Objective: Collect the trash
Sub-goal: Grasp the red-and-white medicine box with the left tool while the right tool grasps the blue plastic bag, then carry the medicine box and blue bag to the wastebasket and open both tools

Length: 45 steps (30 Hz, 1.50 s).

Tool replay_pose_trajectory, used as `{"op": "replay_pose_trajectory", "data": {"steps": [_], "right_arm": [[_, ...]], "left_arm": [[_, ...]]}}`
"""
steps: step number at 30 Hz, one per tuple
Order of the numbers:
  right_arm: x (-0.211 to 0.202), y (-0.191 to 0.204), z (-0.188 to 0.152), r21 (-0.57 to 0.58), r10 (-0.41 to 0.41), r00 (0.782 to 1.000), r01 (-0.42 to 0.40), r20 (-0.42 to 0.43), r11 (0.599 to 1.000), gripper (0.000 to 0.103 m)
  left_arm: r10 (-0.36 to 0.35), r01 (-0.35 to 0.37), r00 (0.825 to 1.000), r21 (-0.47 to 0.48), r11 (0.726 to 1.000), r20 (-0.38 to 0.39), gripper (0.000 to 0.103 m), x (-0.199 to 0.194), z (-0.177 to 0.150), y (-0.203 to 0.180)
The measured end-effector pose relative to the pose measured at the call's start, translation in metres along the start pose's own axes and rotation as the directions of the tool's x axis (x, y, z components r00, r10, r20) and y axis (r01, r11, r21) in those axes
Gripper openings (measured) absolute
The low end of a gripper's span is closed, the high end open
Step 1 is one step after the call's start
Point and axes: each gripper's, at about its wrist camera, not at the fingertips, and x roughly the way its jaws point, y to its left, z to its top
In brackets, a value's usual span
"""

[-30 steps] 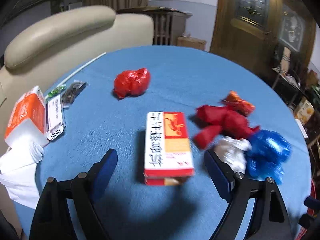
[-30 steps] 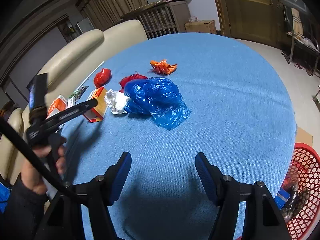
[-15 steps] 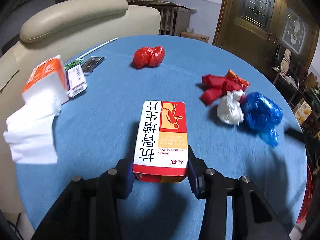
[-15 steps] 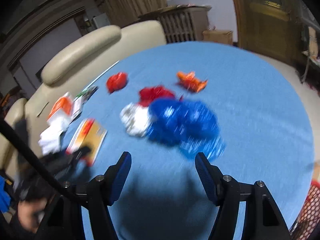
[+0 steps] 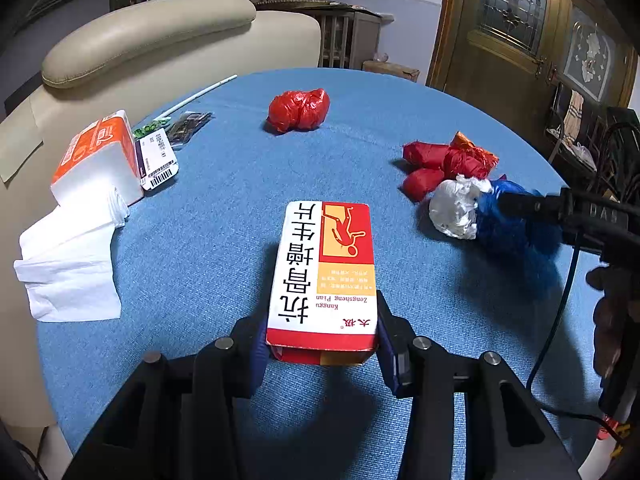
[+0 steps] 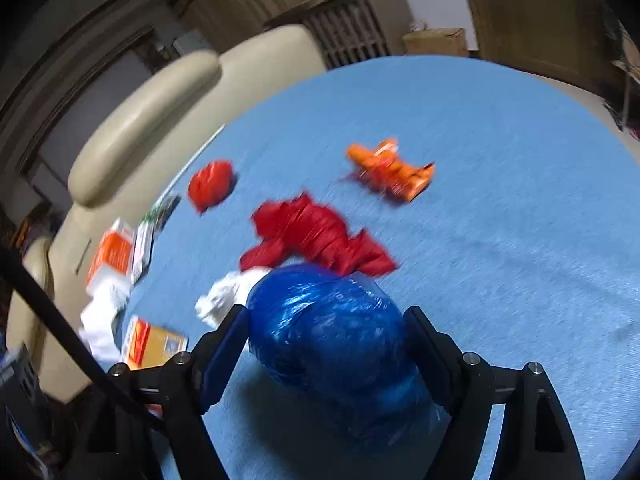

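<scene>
Our left gripper [image 5: 322,344] is clamped on the medicine box [image 5: 324,276], held just above the blue counter [image 5: 224,200]. Our right gripper [image 6: 326,352] straddles the blue bag [image 6: 332,336], seemingly squeezing it; blur hides contact.

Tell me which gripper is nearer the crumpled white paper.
Right. The right gripper straddles the blue bag touching the white paper; the left gripper grips the medicine box, farther off.
</scene>
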Motion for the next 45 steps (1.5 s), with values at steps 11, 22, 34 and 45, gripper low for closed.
{"op": "replay_pose_trajectory", "data": {"steps": [11,22,34,45], "right_arm": [[-0.004,0.006,-0.022,-0.08,-0.054,0.998,0.053,-0.016,0.995,0.053],[-0.059,0.016,-0.061,-0.116,-0.064,0.996,0.07,0.06,0.991,0.053],[-0.108,0.018,-0.099,-0.084,-0.031,0.993,0.04,0.112,0.996,0.053],[-0.146,0.008,-0.114,-0.039,-0.035,0.983,0.043,0.179,0.998,0.053]], "left_arm": [[0.015,-0.015,1.0,0.013,1.0,-0.006,0.047,-0.001,0.0,-0.002],[0.011,-0.01,1.0,0.03,1.0,-0.027,0.047,-0.013,-0.007,-0.02],[-0.012,0.012,1.0,0.072,0.997,0.001,0.047,-0.036,-0.011,-0.045],[-0.032,0.028,0.999,0.127,0.992,0.022,0.047,-0.051,-0.013,-0.069]]}}
